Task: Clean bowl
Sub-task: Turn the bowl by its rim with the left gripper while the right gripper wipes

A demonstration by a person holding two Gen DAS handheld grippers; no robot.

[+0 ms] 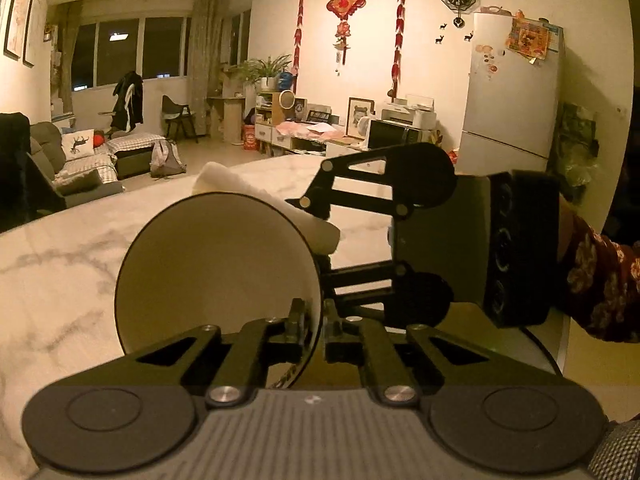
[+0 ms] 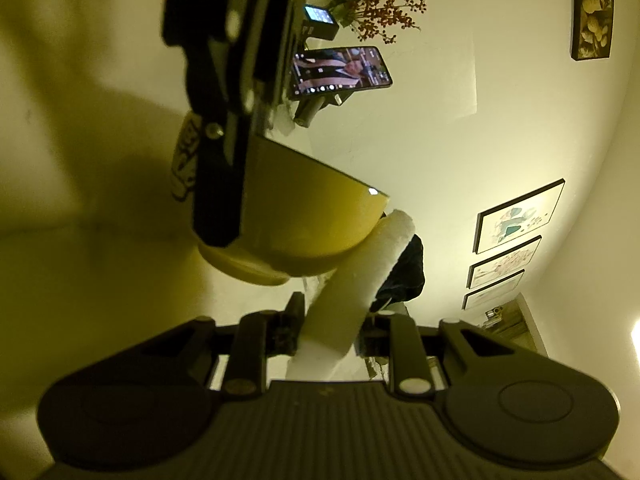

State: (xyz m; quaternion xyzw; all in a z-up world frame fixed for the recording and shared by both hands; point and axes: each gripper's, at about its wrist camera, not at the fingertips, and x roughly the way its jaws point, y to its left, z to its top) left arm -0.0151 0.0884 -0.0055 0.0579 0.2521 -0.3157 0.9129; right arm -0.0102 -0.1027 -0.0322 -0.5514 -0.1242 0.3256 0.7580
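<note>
The wiping step looks about to begin. The left claw (image 1: 314, 330) is clenched on the rim of the one bowl (image 1: 216, 272), holding it tipped on edge above the marble counter (image 1: 60, 248). The right claw (image 2: 332, 324) is grasping the one rolled white cloth (image 2: 352, 280), whose far end lies against the bowl's outer wall, near the rim. Next, I judge, the cloth must come over the rim into the bowl while the left grip holds steady. Two claws, one bowl, one cloth.

White fridge (image 1: 516, 92) by wall; sofa (image 1: 64, 160) far left; phone (image 2: 342, 72) on stand.
</note>
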